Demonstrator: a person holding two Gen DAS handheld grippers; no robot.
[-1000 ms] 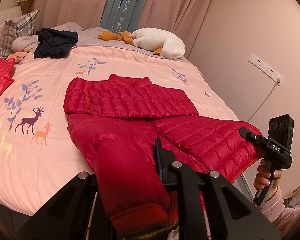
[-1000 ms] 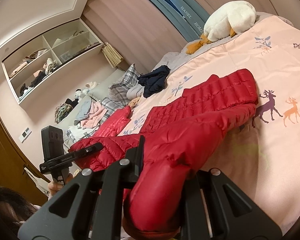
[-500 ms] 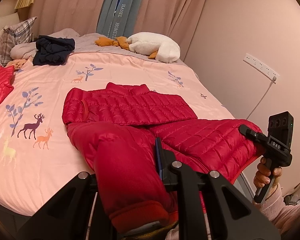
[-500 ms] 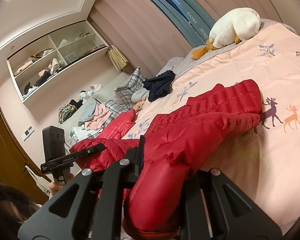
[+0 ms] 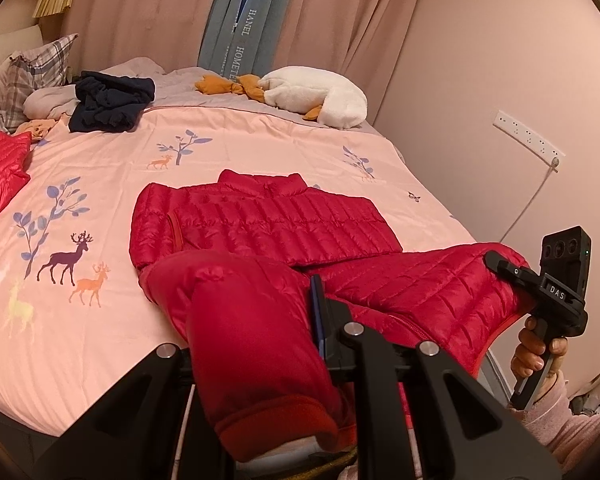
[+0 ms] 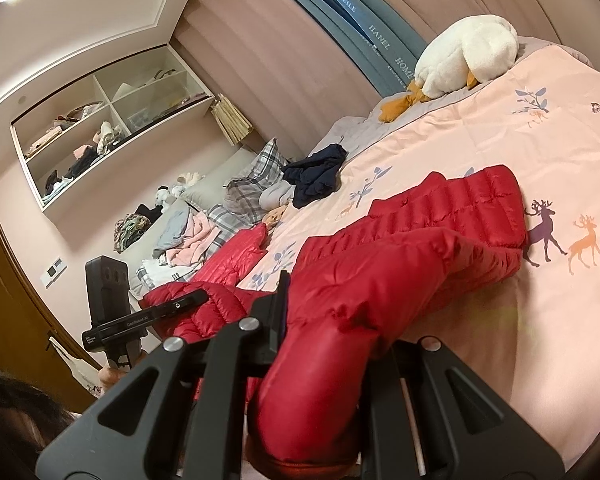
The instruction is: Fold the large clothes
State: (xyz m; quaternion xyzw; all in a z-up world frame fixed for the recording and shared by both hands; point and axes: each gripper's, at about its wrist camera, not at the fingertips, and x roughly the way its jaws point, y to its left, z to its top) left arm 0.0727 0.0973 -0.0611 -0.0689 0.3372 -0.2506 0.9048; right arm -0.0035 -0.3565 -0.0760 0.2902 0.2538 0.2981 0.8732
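Item: one red quilted down jacket [image 5: 284, 224], which lay on the pink deer-print bedspread [image 5: 100, 168] with its collar toward the far side, sleeves folded across the chest, and its hem end raised off the bed toward us. We judged it light, soft and springy, with a slick shell likely to slide in a loose pinch; the ribbed hem corners seemed the soundest places to take hold. Our left gripper [image 5: 260, 360] had its fingers pinched on a bunched hem corner, red fabric filling the gap between them. Our right gripper [image 6: 320, 360] was likewise pressed tight on the opposite corner, cloth bulging out between its fingers. Against the earlier frames, we noted the hem edge lifted somewhat higher above the bedspread, the fabric between both grips drawn more taut, and the grips themselves unchanged. Nearby articles: a second red garment [image 5: 0, 168] at the left edge, a dark navy garment [image 5: 112, 100] heaped near the plaid pillows [image 5: 32, 72], and a white goose plush [image 5: 316, 96] before the curtains [image 5: 148, 12].
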